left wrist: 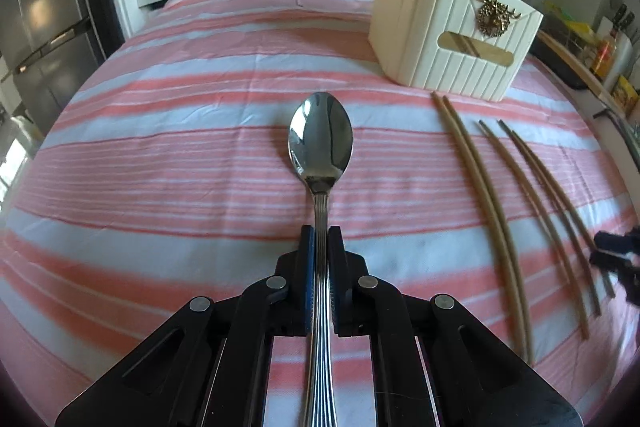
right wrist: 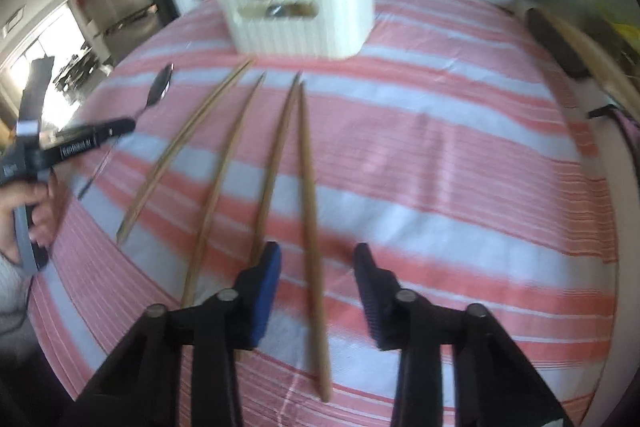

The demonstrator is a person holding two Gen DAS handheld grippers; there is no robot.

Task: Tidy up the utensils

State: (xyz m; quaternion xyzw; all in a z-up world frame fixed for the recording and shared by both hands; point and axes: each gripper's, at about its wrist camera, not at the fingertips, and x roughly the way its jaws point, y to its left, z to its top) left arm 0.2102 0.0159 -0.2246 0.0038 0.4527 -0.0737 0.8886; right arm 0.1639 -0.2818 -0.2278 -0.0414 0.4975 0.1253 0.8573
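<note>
We clamp the spoon (left wrist: 320, 143) in our left gripper (left wrist: 320, 239), its bowl pointing ahead, with the cream utensil box (left wrist: 452, 39) ahead to the right. Our right gripper (right wrist: 316, 263) straddles one chopstick (right wrist: 312, 227) lengthwise, jaws apart.

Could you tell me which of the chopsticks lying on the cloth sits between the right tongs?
The rightmost chopstick lies in the gap of the right tongs, untouched by either pad. Its neighbour passes outside the left pad; the rest lie further left.

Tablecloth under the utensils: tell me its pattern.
Salmon-pink and white striped tablecloth, horizontal bands; clearest in the left wrist view.
</note>
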